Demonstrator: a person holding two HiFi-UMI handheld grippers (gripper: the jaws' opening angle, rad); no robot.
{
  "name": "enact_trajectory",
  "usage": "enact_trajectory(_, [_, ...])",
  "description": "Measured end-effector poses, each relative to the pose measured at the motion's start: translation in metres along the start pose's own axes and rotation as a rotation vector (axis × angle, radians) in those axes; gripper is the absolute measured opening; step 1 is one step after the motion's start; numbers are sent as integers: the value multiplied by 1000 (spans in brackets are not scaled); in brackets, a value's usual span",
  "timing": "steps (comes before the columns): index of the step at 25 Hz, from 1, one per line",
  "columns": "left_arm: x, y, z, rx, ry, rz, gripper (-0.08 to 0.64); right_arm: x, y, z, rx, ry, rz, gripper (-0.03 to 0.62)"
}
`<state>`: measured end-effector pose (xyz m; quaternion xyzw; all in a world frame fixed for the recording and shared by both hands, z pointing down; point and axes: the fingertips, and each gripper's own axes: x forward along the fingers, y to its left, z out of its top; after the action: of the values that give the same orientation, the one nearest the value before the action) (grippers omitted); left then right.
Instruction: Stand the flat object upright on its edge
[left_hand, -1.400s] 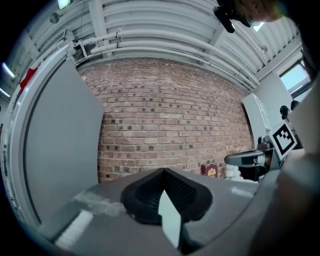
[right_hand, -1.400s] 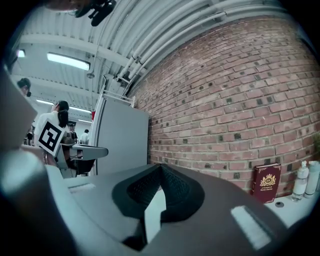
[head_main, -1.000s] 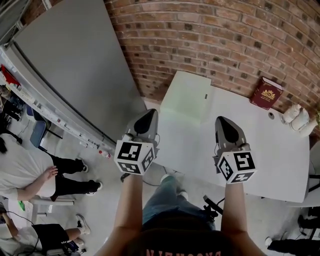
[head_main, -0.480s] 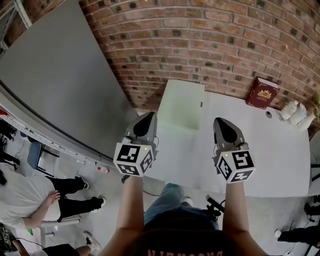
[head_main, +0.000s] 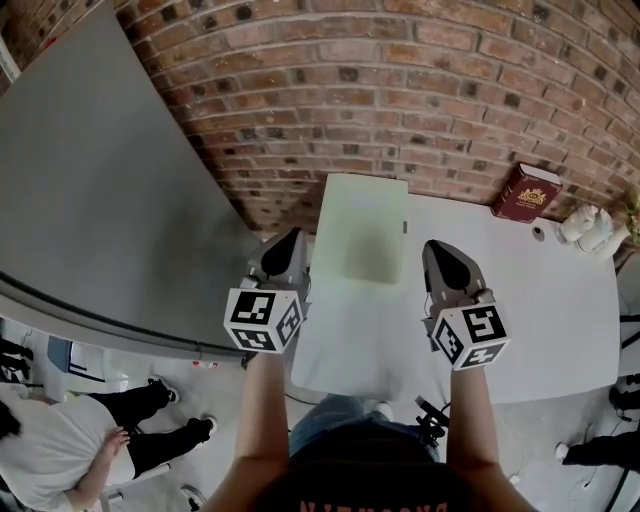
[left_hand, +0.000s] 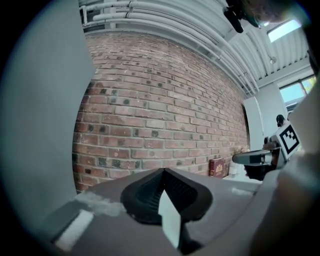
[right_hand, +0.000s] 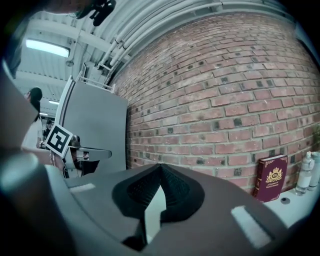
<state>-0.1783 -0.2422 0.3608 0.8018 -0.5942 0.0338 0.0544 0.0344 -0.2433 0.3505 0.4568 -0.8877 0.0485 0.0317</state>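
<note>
While both tongs sit closed w/ nothing between the jaws, the book (head_main: 527, 192) stands on its edge at the far R of the table (head_main: 520, 320), approx. 2 o'clock in the head view. It is dark red w/ a gold emblem on the cover and leans a little, right by the brick wall (head_main: 400, 90). Whether it touches the bricks I can't tell.

L tongs (head_main: 291, 238) hang at approx. 10 o'clock from the person's chest, just off the table's L edge, over the floor. Its own view shows the jaw tips meeting in a point, empty. R tongs (head_main: 434, 248) are at approx. 1 o'clock, over the white tabletop, jaws pressed together the same way, empty. Both point toward the wall and are well apart from the book, the R one nearer.

Btwn the two tongs, at 12 o'clock, a paler rectangular section (head_main: 365, 225) lies flat and reaches back to the wall. Two pale bottles (head_main: 590, 225) stand just beside the book at its 4 o'clock, w/ a small round cap (head_main: 540, 232) btwn them and the book. A big grey panel (head_main: 90, 200) fills 9–11 o'clock. Another person (head_main: 80, 455) is on the floor at 8 o'clock.
</note>
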Motion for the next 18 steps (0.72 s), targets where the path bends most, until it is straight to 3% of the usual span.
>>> enact_trajectory(4, [22,23,-14,-28,38,-8,-3,25,-4,-7,4,19,-31,0])
enact_trajectory(5, [27,27,-18,-36,48,-17,9,30,-5,-9,3,27,-42,0])
enact_trajectory(6, [32,31,-23,-46,59,-27,70,35,-8,-11,4,34,-54,0])
enact_trajectory(8, [42,38,-31,-59,75,-44,80,42,-13,-15,10,43,-82,4])
enact_trajectory(15, [70,59,-52,-79,123,-98,169,77,-21,-36,57,120,-95,184])
enact_trajectory(18, [80,63,-61,-87,143,-125,208,88,-20,-49,105,155,-87,212])
